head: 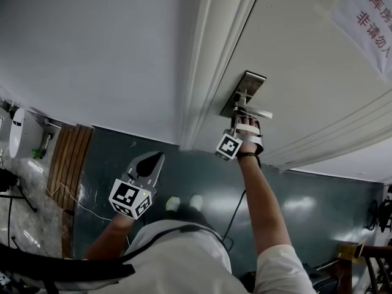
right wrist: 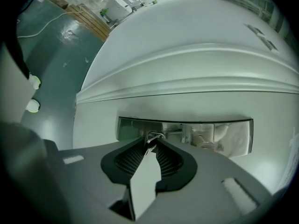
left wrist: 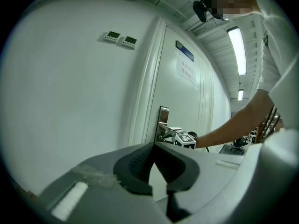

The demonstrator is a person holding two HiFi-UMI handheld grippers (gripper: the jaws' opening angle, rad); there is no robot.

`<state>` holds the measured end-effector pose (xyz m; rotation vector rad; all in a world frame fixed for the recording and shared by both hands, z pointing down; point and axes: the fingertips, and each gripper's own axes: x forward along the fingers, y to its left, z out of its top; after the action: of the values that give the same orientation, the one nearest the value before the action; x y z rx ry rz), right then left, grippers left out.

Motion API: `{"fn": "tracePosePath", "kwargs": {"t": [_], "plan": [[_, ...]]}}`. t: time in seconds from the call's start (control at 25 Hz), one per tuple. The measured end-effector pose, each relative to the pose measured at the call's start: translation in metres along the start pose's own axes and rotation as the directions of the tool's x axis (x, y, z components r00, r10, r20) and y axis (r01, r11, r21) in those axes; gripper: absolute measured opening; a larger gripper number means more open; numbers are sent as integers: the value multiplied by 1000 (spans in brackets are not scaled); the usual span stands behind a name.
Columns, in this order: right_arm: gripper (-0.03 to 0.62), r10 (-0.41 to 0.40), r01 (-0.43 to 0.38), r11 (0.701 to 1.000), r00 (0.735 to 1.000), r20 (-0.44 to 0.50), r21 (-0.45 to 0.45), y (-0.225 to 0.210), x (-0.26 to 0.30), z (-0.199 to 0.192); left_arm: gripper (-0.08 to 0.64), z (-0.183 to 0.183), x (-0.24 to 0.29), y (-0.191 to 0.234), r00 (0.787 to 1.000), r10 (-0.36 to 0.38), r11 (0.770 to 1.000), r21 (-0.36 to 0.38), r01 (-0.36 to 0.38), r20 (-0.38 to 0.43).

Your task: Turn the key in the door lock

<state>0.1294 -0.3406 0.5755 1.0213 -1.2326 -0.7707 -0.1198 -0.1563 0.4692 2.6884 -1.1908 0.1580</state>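
Note:
A steel lock plate (head: 244,94) with a lever handle (head: 258,113) sits on the white door (head: 306,72). My right gripper (head: 240,117) is up against the plate, just below the handle. In the right gripper view its tips (right wrist: 152,143) close on the head of a small metal key (right wrist: 153,137) that stands in the lock plate (right wrist: 135,127). My left gripper (head: 158,159) hangs low and to the left, away from the door, its jaws together with nothing between them. From the left gripper view (left wrist: 154,143) the lock plate (left wrist: 163,118) and the right gripper (left wrist: 172,133) show far ahead.
A white moulded door frame (head: 202,72) runs beside the lock. A paper notice (head: 367,17) is stuck high on the door. Wooden boards (head: 67,158), a white appliance (head: 21,133) and a cable (head: 79,204) lie on the green floor at left. Two wall panels (left wrist: 120,38) sit left of the frame.

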Motion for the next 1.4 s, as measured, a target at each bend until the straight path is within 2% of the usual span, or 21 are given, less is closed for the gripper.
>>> {"fn": "tracePosePath", "kwargs": {"t": [0.24, 0.6, 0.8, 1.04, 1.16, 1.24, 1.32, 1.4], "plan": [[105, 46, -46, 996, 999, 11, 78, 2, -4, -2, 5, 2, 7, -8, 1000, -5, 1000, 5, 5, 2], [114, 7, -26, 973, 996, 84, 231, -6, -31, -11, 5, 8, 29, -27, 999, -54, 998, 19, 54, 6], [112, -25, -19, 951, 990, 138, 309, -11, -57, -15, 5, 12, 46, -44, 995, -101, 994, 29, 101, 8], [86, -85, -5, 900, 979, 187, 436, -23, -98, -20, 5, 19, 62, -61, 989, -144, 989, 40, 143, 18], [54, -129, -13, 856, 963, 237, 517, -32, -127, -16, 5, 23, 70, -68, 987, -161, 986, 46, 160, 28], [34, -143, -50, 809, 950, 279, 586, -37, -147, -16, 5, 27, 74, -73, 984, -175, 984, 49, 173, 34], [29, -158, -113, 724, 933, 323, 680, -42, -166, -18, 5, 30, 78, -77, 982, -185, 982, 53, 183, 40], [27, -176, -185, 598, 919, 352, 780, -49, -185, -24, 5, 34, 82, -80, 980, -194, 980, 58, 191, 44]]}}
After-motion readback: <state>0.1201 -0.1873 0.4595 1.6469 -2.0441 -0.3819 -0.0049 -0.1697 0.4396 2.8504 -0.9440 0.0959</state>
